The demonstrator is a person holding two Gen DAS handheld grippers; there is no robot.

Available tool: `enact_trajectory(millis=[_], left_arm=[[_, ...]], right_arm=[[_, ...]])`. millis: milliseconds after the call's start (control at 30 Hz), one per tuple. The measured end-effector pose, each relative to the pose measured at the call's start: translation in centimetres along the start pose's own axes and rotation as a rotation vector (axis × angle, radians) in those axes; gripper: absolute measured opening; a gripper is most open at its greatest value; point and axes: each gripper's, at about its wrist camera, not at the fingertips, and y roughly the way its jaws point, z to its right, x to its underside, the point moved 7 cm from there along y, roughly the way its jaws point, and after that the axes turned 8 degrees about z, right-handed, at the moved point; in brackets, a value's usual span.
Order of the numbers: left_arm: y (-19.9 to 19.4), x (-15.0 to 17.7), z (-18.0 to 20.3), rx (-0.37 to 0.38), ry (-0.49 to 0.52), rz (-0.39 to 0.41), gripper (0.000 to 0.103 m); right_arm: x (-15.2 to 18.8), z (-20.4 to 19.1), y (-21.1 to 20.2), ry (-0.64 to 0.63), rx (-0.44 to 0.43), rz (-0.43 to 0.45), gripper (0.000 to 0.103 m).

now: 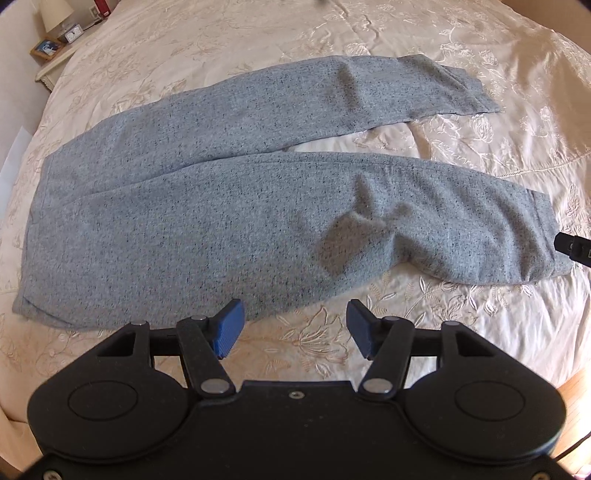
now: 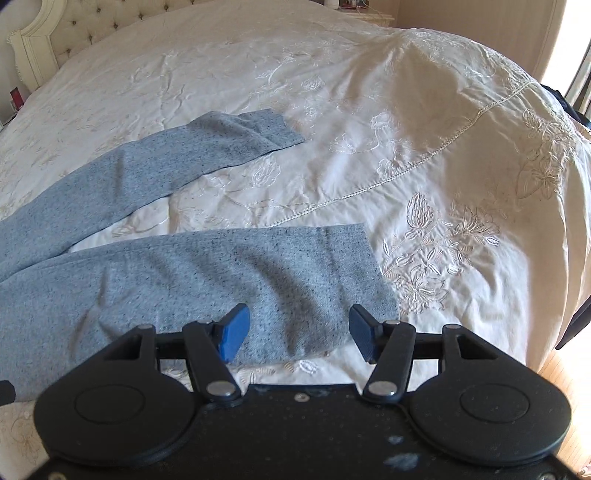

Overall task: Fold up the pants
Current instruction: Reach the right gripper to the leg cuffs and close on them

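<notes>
Left gripper (image 1: 295, 326): the jaws stand wide apart, released, with nothing between the blue ribbed pads (image 1: 229, 328). Through the gap only the cream embroidered bedspread (image 1: 314, 339) shows. The heather-grey knit pants (image 1: 207, 206) lie spread flat on the bed, just ahead of the jaws; their near edge runs directly beyond the left pad, not touching it. The waistband lies ahead and to the left of the jaws, and the two legs run off ahead to the right, spread apart in a V. A small raised crease sits in the near leg, ahead of the jaws.

Right gripper (image 2: 299, 332): the jaws are likewise held wide and grasp nothing. The hem end of the near leg of the pants (image 2: 207, 280) lies between and ahead of the pads (image 2: 233, 332); the fabric shows in the gap, but whether either pad touches it cannot be told. The cuff edge lies just ahead of the right pad. The far leg's cuff rests well ahead and left of the jaws. Right of the jaws there is bare bedspread (image 2: 424, 147).

A tufted cream headboard (image 2: 55, 33) stands far ahead to the left.
</notes>
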Motion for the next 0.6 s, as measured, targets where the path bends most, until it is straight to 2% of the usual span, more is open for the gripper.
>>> enact_trajectory(millis=[100,233,333,433,533,567,600], left_arm=[[0.5,-0.7,0.7,0.006,0.016,0.007,0.064],[0.8,-0.9,1.4,-0.021,0.014,0.002,0.064],[1.1,-0.8,1.8,-0.065,-0.028,-0.016,0.064],[1.4,-0.6,2.4,-0.082,-0.072,-0.034,0.064],[1.7,-0.5,3.2,-0.103,-0.097,-0.044,0.064],[1.8,-0.5,3.5,-0.111,-0.102,-0.053,0.064],[1.9,-0.5,3.7,-0.116,-0.106,-0.06,0.064]], right_arm=[[-1.3,1.2,2.7,-0.045,0.035,-0.002,0.059],[-2.9,2.8,6.2,-0.052,0.0,-0.002,0.059],[-3.8,4.0,9.2,-0.052,-0.028,-0.013,0.059],[-4.1,5.8,12.8,-0.049,-0.041,-0.053,0.058],[-3.5,7.2,15.8,-0.027,-0.084,-0.135,0.057],[-3.3,7.4,16.3,-0.02,-0.11,-0.151,0.05],[-3.1,7.5,16.7,-0.014,-0.145,-0.164,0.028]])
